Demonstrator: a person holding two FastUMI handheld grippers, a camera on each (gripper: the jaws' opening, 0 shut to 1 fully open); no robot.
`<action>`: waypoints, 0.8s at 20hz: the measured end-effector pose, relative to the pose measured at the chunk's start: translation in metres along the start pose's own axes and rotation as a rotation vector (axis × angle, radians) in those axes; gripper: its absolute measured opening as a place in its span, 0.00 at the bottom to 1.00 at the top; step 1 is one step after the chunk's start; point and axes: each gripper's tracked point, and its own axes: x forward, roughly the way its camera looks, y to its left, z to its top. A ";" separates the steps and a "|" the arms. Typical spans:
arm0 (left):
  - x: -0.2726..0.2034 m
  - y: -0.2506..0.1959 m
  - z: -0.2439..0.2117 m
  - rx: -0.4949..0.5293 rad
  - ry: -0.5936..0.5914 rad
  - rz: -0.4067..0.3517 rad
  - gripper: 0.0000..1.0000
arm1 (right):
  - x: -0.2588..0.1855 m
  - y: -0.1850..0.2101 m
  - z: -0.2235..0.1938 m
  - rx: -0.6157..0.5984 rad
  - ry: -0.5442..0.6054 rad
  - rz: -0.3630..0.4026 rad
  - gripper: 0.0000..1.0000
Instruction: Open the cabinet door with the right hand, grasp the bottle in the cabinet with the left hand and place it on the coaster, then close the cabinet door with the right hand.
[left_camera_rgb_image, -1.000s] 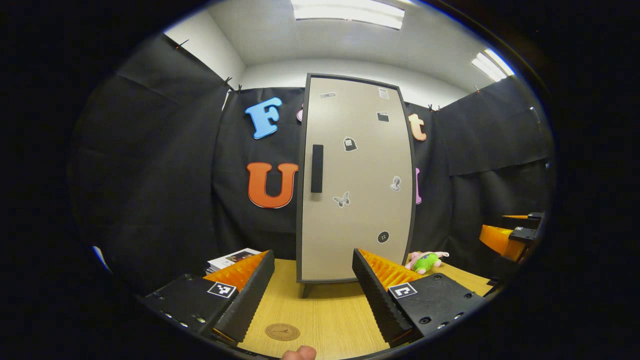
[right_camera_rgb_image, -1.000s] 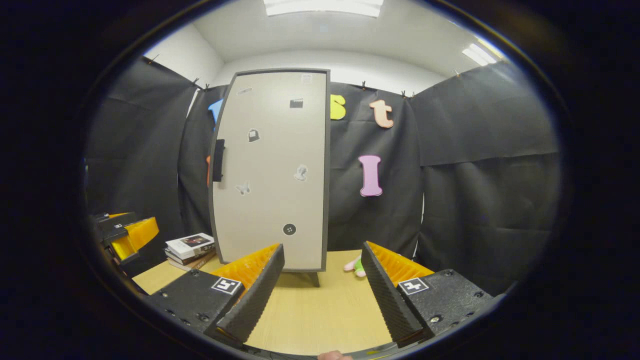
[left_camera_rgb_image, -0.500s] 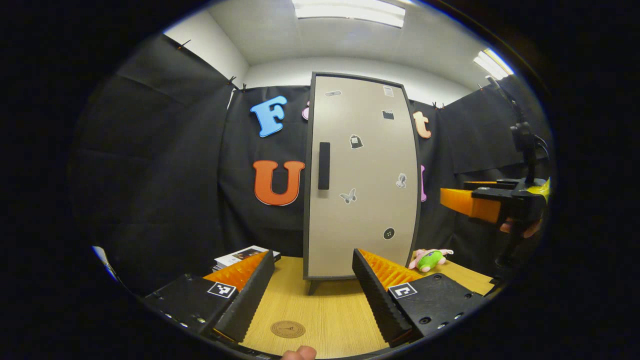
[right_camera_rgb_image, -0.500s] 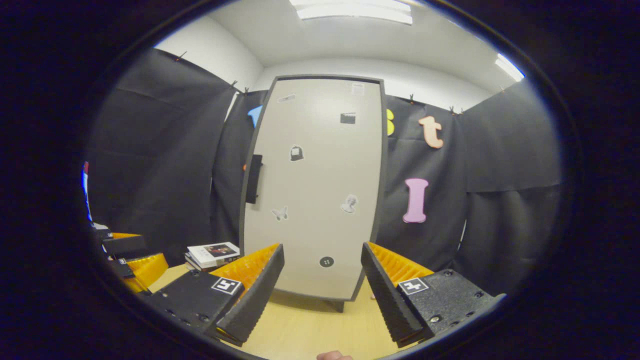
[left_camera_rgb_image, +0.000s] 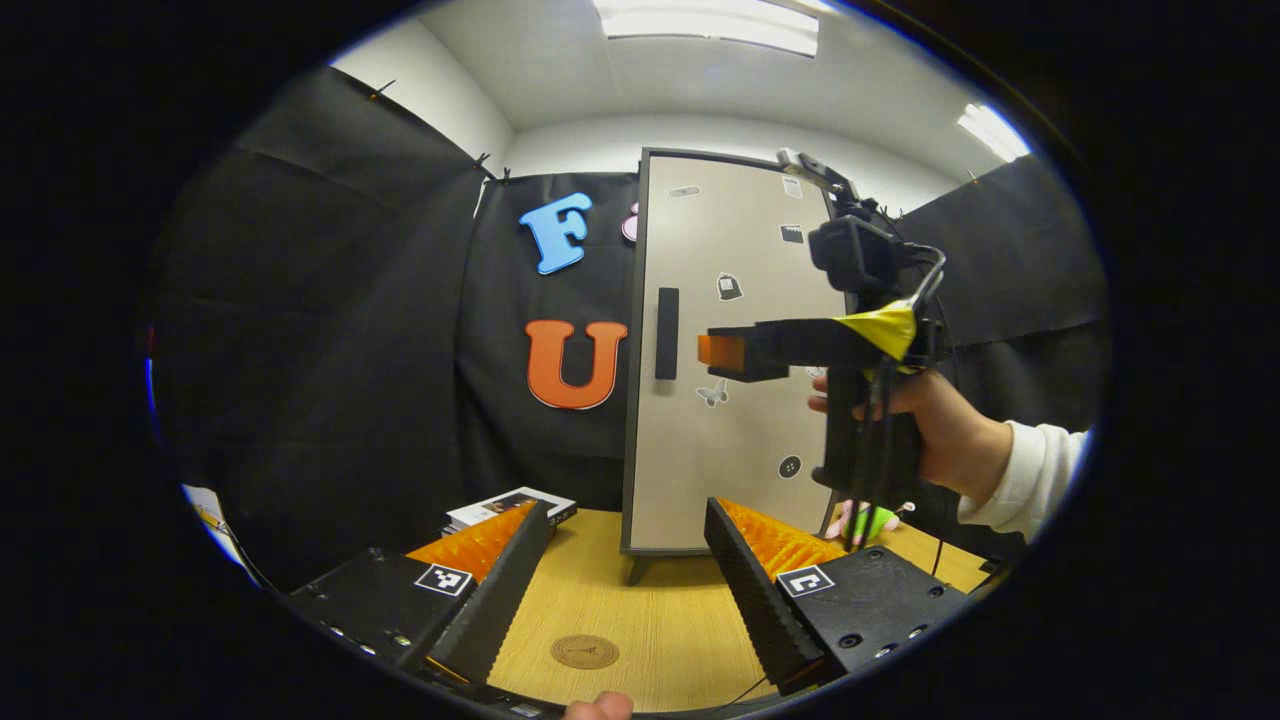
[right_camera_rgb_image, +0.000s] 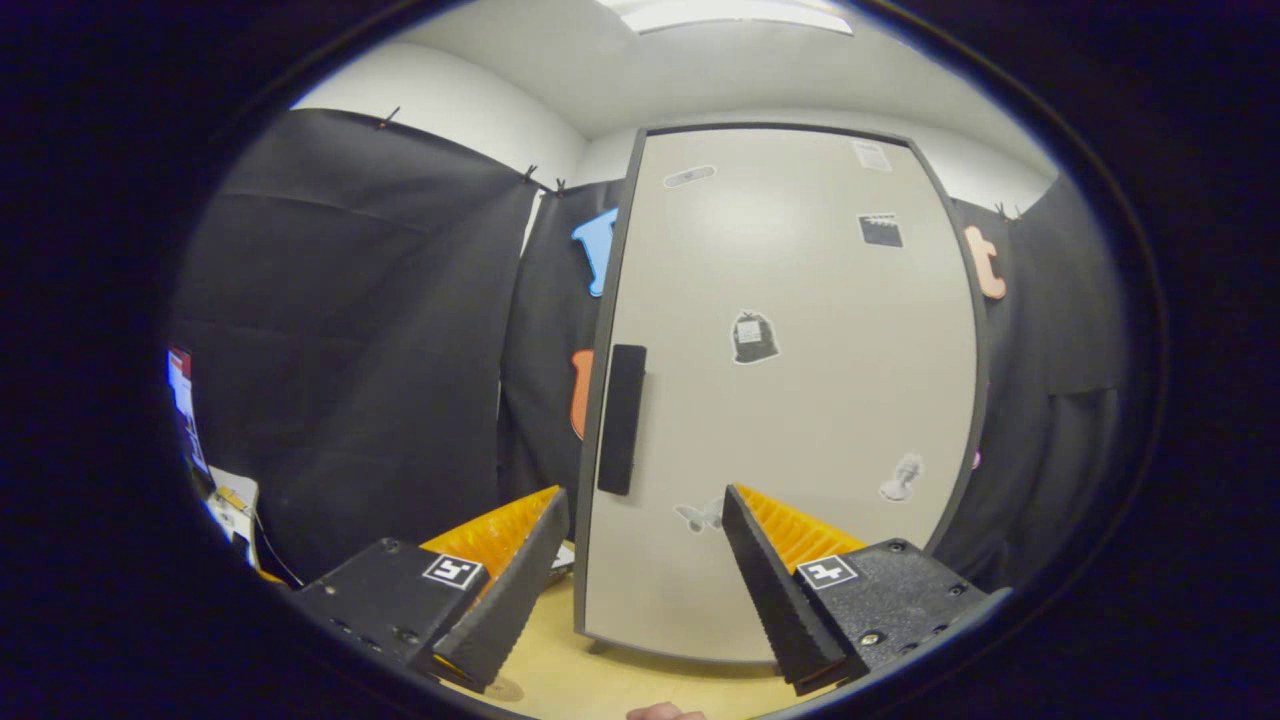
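Left gripper view: left gripper (left_camera_rgb_image: 628, 585) low over table (left_camera_rgb_image: 660, 625), fingers spread, nothing between them. Coaster (left_camera_rgb_image: 585, 651) at 6 o'clock on table. Cabinet door (left_camera_rgb_image: 735, 400) closed, at 12 o'clock, w/ handle (left_camera_rgb_image: 667, 333) on its left edge. Right gripper (left_camera_rgb_image: 722, 353), held by a hand (left_camera_rgb_image: 935, 425), near handle, not touching; whether it's spread can't be told here. Right gripper view: right gripper (right_camera_rgb_image: 645, 580) fingers apart, empty; handle (right_camera_rgb_image: 621, 418) at 11 o'clock. Bottle not visible, door shut.
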 end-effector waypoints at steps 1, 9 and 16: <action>-0.001 0.002 0.001 0.002 0.000 0.007 0.95 | 0.015 0.003 0.001 -0.005 0.005 -0.002 0.99; -0.003 0.022 0.002 -0.002 -0.007 0.063 0.95 | 0.093 0.019 -0.008 0.057 0.081 -0.011 0.98; 0.002 0.032 -0.001 -0.022 -0.001 0.086 0.95 | 0.117 0.015 -0.010 0.063 0.097 -0.064 0.81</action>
